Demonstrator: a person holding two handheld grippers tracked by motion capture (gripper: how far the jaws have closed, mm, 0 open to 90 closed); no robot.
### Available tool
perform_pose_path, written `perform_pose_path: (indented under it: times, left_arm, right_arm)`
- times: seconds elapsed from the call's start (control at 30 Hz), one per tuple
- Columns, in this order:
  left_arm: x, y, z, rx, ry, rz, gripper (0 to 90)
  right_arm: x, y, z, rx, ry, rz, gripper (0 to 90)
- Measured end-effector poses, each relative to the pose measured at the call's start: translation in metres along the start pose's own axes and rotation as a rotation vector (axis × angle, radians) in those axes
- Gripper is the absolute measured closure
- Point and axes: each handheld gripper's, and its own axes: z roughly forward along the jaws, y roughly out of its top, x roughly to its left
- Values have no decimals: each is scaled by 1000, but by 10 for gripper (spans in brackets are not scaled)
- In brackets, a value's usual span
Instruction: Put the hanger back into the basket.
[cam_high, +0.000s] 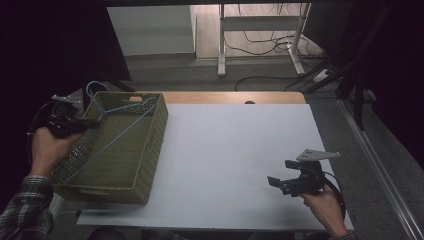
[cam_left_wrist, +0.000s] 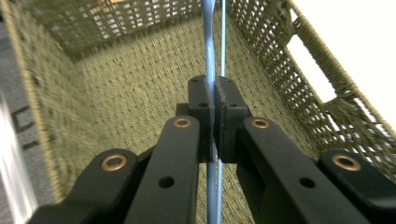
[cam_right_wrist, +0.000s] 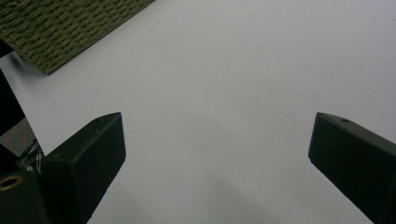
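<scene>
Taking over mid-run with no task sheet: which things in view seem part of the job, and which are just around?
In play:
- left gripper, shut on the thin blue wire hanger
- olive-green woven basket, which the hanger lies across
- right gripper, open over the white tabletop

Just around:
- white desk frame on the floor behind
- loose black cables there

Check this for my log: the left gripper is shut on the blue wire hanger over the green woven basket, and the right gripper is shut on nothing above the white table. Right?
One error: the right gripper is open, its jaws wide apart over the white table, as the right gripper view shows. The left gripper is indeed shut on the blue wire hanger over the green woven basket.
</scene>
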Motion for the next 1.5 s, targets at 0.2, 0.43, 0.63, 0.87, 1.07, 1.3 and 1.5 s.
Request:
perform_pose_path:
  times: [0.2,0.43,0.63,0.87,1.07,1.3,1.5]
  left_arm:
    - [3,-13,32,29,-15,-34,876]
    - [9,-27,55,61,-21,-81,875]
    - [11,-33,65,91,21,-78,861]
    - [1,-33,49,-36,0,-63,529]
    - [-23,-32,34,-157,-71,-42,342]
    - [-54,-27,17,-229,-133,22,209]
    - [-79,-27,7,-271,-183,69,155]
  right_arm:
    - [1,-4,4,14,-18,-35,37]
    - [1,-7,4,11,-33,-53,35]
    - [0,-8,5,14,-43,-64,35]
    - [2,-7,3,9,-44,-71,34]
    - [4,-8,0,7,-52,-72,34]
    - [5,-10,-6,-3,-68,-73,33]
    - [5,-12,-10,-6,-77,-73,33]
